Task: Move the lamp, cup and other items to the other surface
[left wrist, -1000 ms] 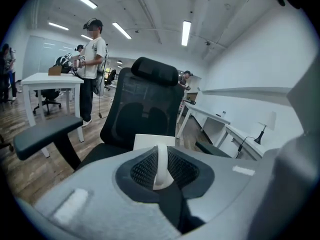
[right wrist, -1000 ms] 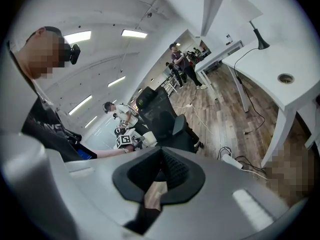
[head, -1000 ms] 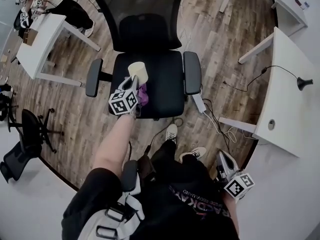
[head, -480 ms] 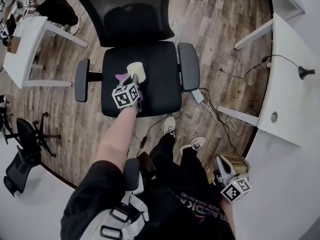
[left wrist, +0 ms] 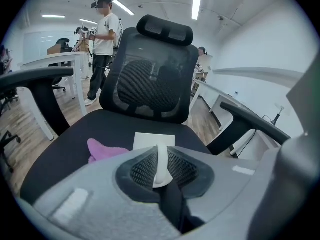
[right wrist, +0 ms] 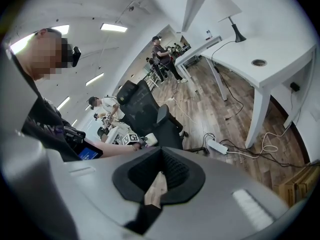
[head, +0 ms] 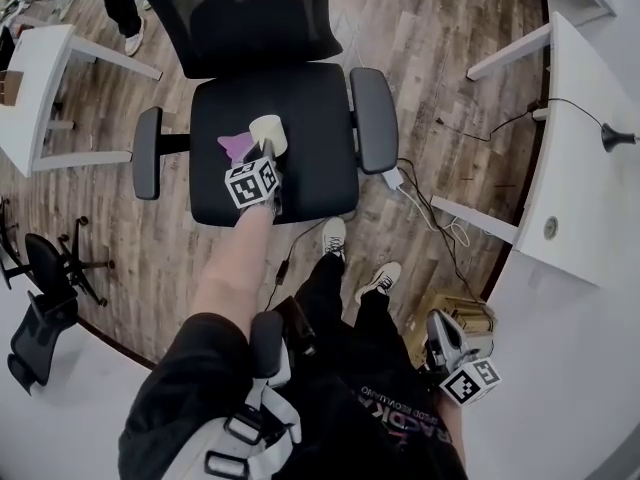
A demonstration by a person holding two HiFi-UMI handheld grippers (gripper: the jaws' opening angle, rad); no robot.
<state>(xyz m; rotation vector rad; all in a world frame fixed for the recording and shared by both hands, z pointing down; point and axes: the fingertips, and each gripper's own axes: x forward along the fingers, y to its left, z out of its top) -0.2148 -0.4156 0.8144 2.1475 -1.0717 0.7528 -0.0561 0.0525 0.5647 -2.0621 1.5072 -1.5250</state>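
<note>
On the chair seat [head: 310, 98] I have the cloth [head: 235, 146], with the cup [head: 268, 133] just right of it between my left gripper's [head: 268, 156] jaws. Well to the right stands the desk [head: 585, 208], the lamp [head: 612, 138] on it; my right gripper [head: 447, 346] hangs near, beside it.

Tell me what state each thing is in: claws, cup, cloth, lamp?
Left claw: shut on the cup's wall.
Right claw: shut, empty.
Cream paper cup: upright, at the black office chair's seat; contact unclear.
Purple crumpled cloth: lying on the seat beside the cup.
White-shaded table lamp: upright on the white desk.
</note>
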